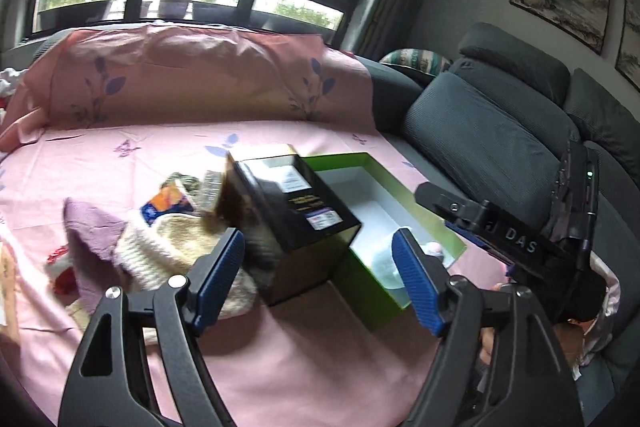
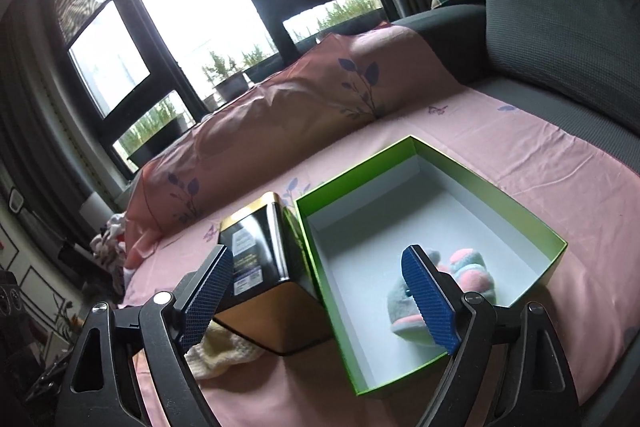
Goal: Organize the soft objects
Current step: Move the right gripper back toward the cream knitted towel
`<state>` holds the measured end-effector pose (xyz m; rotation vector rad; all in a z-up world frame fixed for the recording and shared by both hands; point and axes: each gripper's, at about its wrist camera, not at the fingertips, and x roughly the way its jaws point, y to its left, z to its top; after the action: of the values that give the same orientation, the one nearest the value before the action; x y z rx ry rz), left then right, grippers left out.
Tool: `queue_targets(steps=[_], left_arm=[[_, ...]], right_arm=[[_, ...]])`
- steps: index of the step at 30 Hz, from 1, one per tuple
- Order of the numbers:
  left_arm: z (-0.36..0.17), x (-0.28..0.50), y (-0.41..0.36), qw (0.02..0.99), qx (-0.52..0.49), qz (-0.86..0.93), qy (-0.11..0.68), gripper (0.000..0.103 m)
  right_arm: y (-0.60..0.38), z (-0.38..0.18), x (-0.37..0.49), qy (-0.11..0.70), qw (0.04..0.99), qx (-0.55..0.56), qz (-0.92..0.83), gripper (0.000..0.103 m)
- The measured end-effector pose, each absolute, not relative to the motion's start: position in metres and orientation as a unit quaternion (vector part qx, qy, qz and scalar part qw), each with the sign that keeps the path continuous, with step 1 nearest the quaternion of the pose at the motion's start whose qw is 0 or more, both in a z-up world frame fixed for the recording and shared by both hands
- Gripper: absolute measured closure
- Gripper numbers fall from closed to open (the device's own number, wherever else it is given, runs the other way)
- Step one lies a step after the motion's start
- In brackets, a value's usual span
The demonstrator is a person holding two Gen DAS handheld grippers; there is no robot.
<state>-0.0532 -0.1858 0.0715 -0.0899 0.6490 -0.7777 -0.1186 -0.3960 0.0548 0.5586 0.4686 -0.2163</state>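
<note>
Pink sheet, both hand-held grippers (jaws wide) angled downward

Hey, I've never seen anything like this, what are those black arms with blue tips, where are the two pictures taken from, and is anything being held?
Those are hand-held grippers, one in each of a person's hands, each carrying a camera that looks along its two fingers. One picture is from the left gripper, the other from the right gripper. Both stand open and hold nothing. They look down on a pink sheet spread over a grey sofa. On it are an open green box with a fluffy pink-and-blue slipper inside, a black tin beside it, and a pile of knitted things.
</note>
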Motion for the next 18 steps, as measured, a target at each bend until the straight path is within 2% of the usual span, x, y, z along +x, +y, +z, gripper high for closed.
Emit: queue_targets(steps=[8, 13, 18], left_arm=[[0.053, -0.033, -0.102, 0.915, -0.064, -0.235, 0.321, 0.027], [0.031, -0.024, -0.06, 0.919, -0.08, -0.196, 0.333, 0.027], [0.016, -0.015, -0.033, 0.921, -0.085, -0.166, 0.342, 0.027]], right_arm=[[-0.332, 0.062, -0.093, 0.248, 0.941, 0.228, -0.021, 0.016], [-0.288, 0.061, -0.078, 0.269, 0.946, 0.18, 0.015, 0.016], [-0.262, 0.053, -0.063, 0.294, 0.938, 0.179, 0.044, 0.016]])
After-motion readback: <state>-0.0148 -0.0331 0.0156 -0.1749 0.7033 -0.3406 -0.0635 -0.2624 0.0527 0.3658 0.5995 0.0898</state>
